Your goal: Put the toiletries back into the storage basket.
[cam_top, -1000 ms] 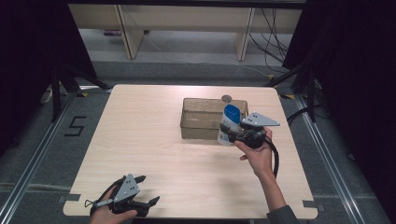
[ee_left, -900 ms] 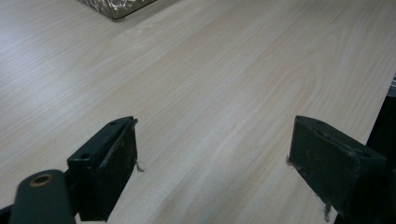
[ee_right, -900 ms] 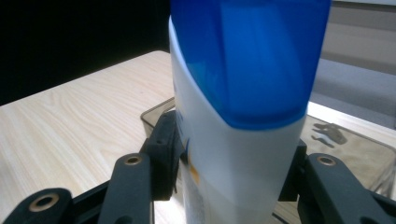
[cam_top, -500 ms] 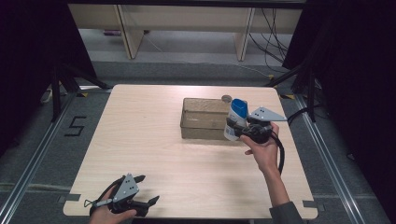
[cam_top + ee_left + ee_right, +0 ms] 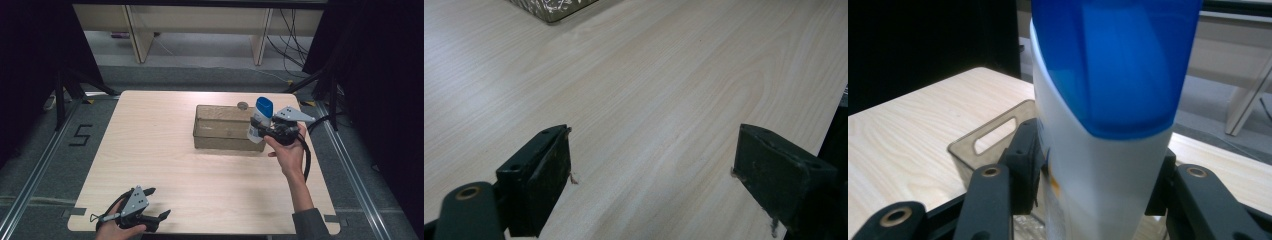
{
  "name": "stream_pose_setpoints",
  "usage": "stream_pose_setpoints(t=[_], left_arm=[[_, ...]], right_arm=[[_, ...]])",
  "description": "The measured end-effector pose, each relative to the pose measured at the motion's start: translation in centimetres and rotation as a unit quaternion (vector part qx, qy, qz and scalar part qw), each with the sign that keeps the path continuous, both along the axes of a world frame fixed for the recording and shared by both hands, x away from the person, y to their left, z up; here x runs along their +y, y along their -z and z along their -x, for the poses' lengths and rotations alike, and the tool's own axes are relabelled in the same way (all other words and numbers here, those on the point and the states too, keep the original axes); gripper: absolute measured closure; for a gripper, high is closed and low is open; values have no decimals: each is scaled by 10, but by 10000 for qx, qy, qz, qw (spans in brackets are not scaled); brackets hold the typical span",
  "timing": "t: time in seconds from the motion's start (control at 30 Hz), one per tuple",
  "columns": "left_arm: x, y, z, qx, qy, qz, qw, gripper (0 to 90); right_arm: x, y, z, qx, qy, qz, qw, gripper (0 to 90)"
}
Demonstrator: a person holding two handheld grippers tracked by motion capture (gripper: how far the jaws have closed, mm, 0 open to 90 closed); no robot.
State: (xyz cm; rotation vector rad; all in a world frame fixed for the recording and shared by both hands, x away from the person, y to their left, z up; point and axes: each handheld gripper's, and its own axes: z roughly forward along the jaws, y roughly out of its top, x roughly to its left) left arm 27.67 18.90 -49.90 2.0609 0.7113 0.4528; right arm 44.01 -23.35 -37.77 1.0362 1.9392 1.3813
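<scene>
Right gripper [image 5: 260, 131] clamped on a white bottle with a blue cap [image 5: 261, 119], held upright, just above the right end of the clear plastic bin [image 5: 222, 134] at the far right of the table [image 5: 150, 150]. Looks like either lifting out or dropping in, can't say which. Either way: best to keep the bottle vertical, move slow and clear the bin's right wall before going sideways, since a clipped rim would drag the whole bin. Squeeze sits low on the body in the right gripper view [image 5: 1100, 200], cap end heavy above, so no sudden tilts. Left gripper [image 5: 152, 207] parked at the near left edge, jaws spread wide over bare wood, holding nothing. Small round thing [image 5: 242, 105] behind the bin, too small to identify.
</scene>
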Motion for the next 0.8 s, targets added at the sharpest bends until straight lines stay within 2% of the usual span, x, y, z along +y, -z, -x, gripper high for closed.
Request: stream_pose_setpoints(t=[0.03, 0.07, 0.1, 0.13, 0.17, 0.23, 0.27, 0.33, 0.37, 0.4, 0.43, 0.47, 0.5, 0.53, 0.57, 0.6, 0.63, 0.67, 0.7, 0.73, 0.77, 0.8], left_arm=[[0, 0, 0, -41, -25, -4, 10000, 147], [0, -1, 0, -34, -22, -43, 10000, 147], [0, 0, 0, -51, -24, 12, 10000, 147], [0, 0, 0, -51, -24, 12, 10000, 147], [-1, 0, 0, 12, -3, 43, 10000, 147], [-1, 0, 0, 2, -15, 49, 10000, 147], [-1, 0, 0, -9, -23, 53, 10000, 147], [-1, 1, 0, 8, -21, 44, 10000, 147], [-1, 0, 0, 6, -22, 40, 10000, 147], [-1, 0, -1, -41, -44, 30, 10000, 147], [-1, 0, 0, -56, -39, 39, 10000, 147], [0, -1, 0, -12, -22, -47, 10000, 147], [0, 0, 0, -25, -28, -10, 10000, 147], [0, 0, 0, -22, -32, 37, 10000, 147], [0, -1, 0, -27, -31, 22, 10000, 147], [0, -1, 0, -38, -24, -17, 10000, 147], [0, 0, 0, -20, -21, 39, 10000, 147], [0, -1, 0, -16, -29, -12, 10000, 147], [0, 0, 0, -33, -24, -10, 10000, 147], [0, -1, 0, -28, -28, -15, 10000, 147], [0, -1, 0, -23, -34, -26, 10000, 148], [0, 0, 0, -20, -36, -18, 10000, 147]], right_arm=[[-1, -1, -2, -85, 1, 49, 10000, 545], [-2, -3, -3, -42, 36, 70, 10000, 545], [-4, -4, -5, -142, 70, 159, 9997, 545], [-4, -4, -5, -142, 70, 159, 9997, 545], [-3, -4, -6, -59, 140, 41, 9999, 546], [-7, -4, -14, -116, 177, 159, 9997, 546], [-7, -3, -15, -42, 219, 114, 9997, 546], [-8, -1, -21, -85, 221, 210, 9995, 546], [-6, 0, -21, 45, 296, 145, 9994, 546], [-8, 2, -25, -68, 286, 233, 9993, 546], [-7, 3, -27, -24, 308, 233, 9993, 546], [-6, 4, -27, 109, 322, 167, 9993, 546], [-6, 6, -30, 4, 321, 233, 9992, 546], [-5, 7, -32, 40, 280, 204, 9994, 546], [-6, 8, -34, -37, 340, 295, 9990, 546], [-4, 10, -34, 96, 384, 263, 9989, 546], [-3, 12, -36, 79, 394, 223, 9989, 546], [-2, 13, -37, 100, 399, 228, 9989, 547], [-3, 14, -39, 73, 388, 343, 9986, 547], [-1, 16, -39, 178, 459, 227, 9985, 547], [-1, 18, -41, 78, 464, 246, 9986, 547], [0, 20, -42, 197, 457, 205, 9986, 547]])
